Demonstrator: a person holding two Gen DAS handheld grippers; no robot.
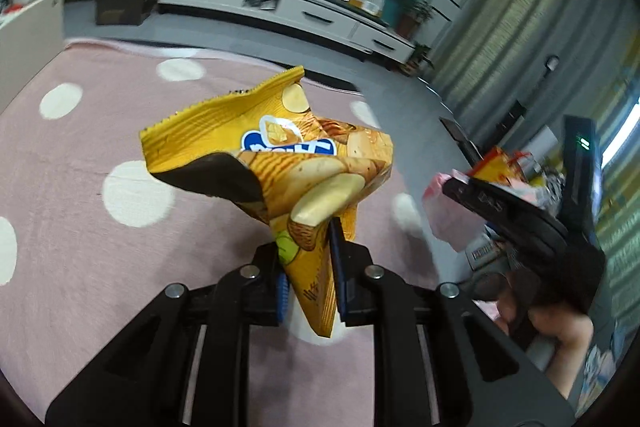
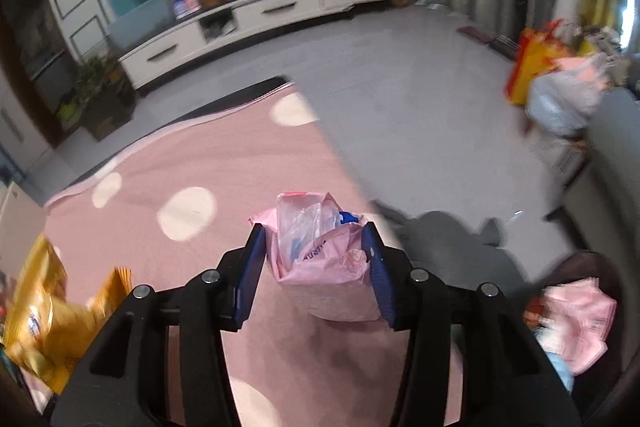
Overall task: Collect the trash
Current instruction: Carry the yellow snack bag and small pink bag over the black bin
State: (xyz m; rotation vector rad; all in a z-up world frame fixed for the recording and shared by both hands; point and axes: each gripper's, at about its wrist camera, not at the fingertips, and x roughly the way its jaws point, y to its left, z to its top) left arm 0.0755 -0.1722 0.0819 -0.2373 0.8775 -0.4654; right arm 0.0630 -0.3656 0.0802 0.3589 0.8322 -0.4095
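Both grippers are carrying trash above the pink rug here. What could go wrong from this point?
1. The left gripper pinches the yellow chip bag only at its narrow lower end; the crumpled, torn-open bulk stands above the grip and could tip or slip out.
2. The pink wrapper sits between the right gripper fingers with a visible gap at the left finger, so it might drop.

Yellow chip bag (image 1: 280,163): crumpled, torn top edge up, potato pics & blue logo, narrow bottom end pinched, held up over the pink dotted rug (image 1: 80,227). Pink wrapper (image 2: 324,259): crushed w/ clear plastic stuffed inside, also above rug, near its edge.
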